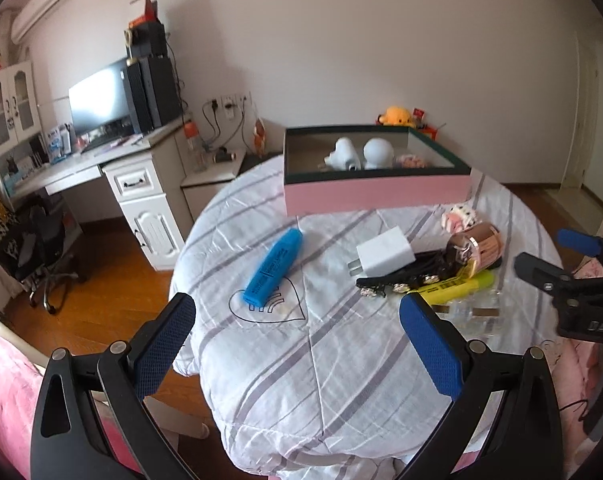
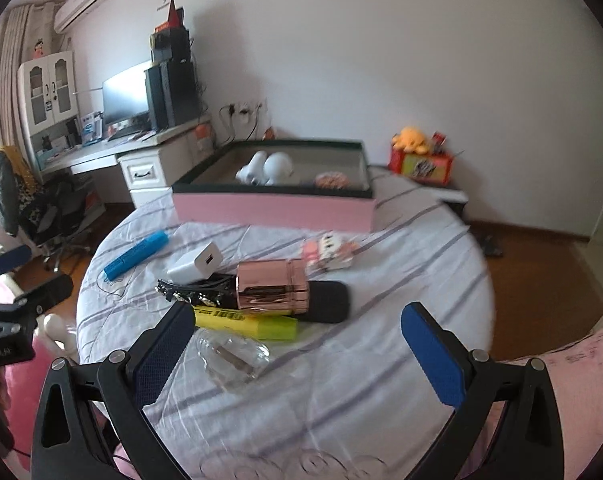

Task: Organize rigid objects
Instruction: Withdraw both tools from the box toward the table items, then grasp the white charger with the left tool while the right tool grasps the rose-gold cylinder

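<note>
While both my tongs hang wide with nothing in them, little is sorted, I judge: the pink box (image 1: 375,196), far ahead of my left tongs (image 1: 297,340), holds two white pieces and one small patterned thing. Left to right before me on the quilt-covered worktop (image 1: 301,380) still wait the blue highlighter (image 1: 273,266), white charger (image 1: 385,256), yellow highlighter (image 2: 247,322), rose-gold cylinder (image 2: 273,286), and a clear plug near my right tongs (image 2: 297,348).
</note>
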`<move>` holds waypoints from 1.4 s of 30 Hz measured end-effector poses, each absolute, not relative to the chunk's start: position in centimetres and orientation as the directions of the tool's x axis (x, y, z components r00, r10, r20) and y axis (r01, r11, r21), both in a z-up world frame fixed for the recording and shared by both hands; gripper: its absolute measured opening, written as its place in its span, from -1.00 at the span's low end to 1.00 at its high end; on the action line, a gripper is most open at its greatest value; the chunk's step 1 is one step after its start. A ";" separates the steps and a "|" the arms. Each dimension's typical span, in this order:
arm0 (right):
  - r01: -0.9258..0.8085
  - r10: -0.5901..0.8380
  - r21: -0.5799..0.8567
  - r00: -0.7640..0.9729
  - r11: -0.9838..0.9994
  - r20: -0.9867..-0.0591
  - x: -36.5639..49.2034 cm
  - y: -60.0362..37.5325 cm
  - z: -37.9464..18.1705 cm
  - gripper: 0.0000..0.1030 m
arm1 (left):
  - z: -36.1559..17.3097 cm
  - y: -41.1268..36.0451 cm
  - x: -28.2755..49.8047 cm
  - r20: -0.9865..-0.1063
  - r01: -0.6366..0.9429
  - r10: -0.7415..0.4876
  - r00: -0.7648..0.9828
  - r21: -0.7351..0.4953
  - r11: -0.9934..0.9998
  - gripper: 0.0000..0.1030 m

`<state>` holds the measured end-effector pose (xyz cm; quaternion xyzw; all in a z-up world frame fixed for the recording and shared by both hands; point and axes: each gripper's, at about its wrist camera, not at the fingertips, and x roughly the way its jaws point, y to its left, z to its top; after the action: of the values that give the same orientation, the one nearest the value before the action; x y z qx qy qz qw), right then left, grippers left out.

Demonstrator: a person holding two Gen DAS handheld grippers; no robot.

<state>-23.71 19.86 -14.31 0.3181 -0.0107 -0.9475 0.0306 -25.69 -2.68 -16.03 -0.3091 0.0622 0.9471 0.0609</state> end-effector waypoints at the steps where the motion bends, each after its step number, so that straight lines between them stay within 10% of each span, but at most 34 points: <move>1: 0.060 -0.079 0.052 -0.786 -0.997 -0.614 -24.4 19.7 -14.7 1.00 | -16.3 -2.6 -26.1 -0.599 -0.156 0.078 -0.797 0.079 -0.985 1.00; 8: 0.117 -0.138 0.076 -0.757 -0.990 -0.638 -27.9 18.6 -16.1 0.84 | -17.6 -1.3 -29.0 -0.639 -0.187 0.128 -0.759 0.025 -0.982 1.00; 11: 0.131 -0.152 0.081 -0.733 -0.988 -0.663 -29.0 18.8 -17.0 0.07 | -18.2 -0.3 -30.4 -0.657 -0.214 0.166 -0.735 -0.007 -0.977 1.00; 28: 0.114 -0.169 0.127 -0.748 -0.985 -0.642 -29.1 24.6 -16.6 0.08 | -22.2 3.5 -37.6 -0.747 -0.213 0.176 -0.642 -0.047 -0.976 0.99; 33: 0.115 -0.176 0.136 -0.744 -0.984 -0.645 -29.7 25.2 -16.6 0.08 | -21.8 4.4 -36.9 -0.708 -0.298 0.235 -0.666 -0.036 -0.954 0.15; 42: 0.119 -0.182 0.141 -0.747 -0.983 -0.640 -30.1 25.2 -16.2 0.08 | -20.6 4.4 -36.4 -0.687 -0.302 0.187 -0.702 0.049 -0.952 0.07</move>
<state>-30.09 25.19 -16.22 0.3466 -0.0455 -0.9334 0.0806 -36.40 4.42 -20.58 -0.3626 0.0793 0.9190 0.1331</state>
